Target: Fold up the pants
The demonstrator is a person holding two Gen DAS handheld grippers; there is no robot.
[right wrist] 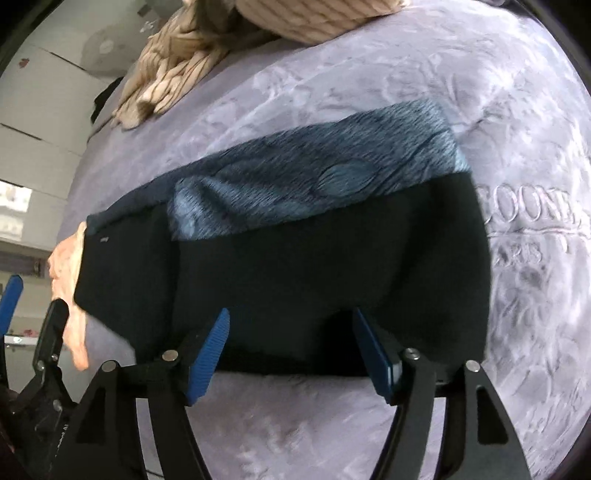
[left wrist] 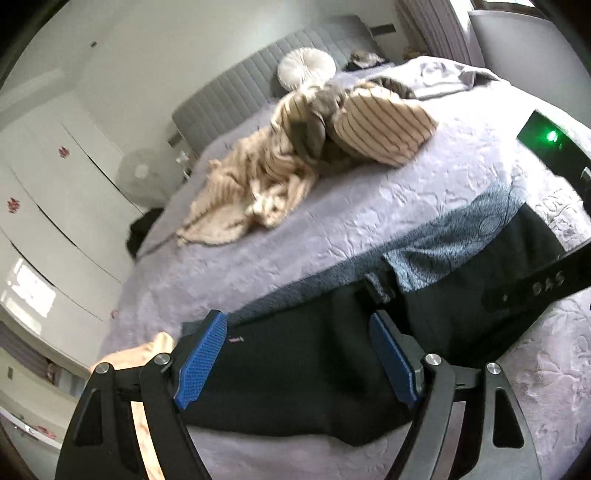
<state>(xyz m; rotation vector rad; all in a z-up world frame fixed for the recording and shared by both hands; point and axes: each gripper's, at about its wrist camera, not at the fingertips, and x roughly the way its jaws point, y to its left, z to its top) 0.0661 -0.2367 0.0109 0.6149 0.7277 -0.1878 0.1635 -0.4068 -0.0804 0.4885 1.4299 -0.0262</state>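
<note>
Pants (right wrist: 295, 280) lie folded on bedspread (right wrist: 517, 147) embossed "PARIS"; both grippers' jaws spread, pinching nothing.

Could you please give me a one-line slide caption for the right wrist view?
Right gripper, jaws open, above folded black pants on a lavender bedspread.

Bed: wide lavender embossed bedspread (left wrist: 332, 229), grey ribbed padded headboard (left wrist: 258, 85)
Wall side: white flat-fronted wardrobe doors (left wrist: 55, 206), white round pedestal fan (left wrist: 140, 171)
Light: daylight, pale curtains (left wrist: 436, 33)
</note>
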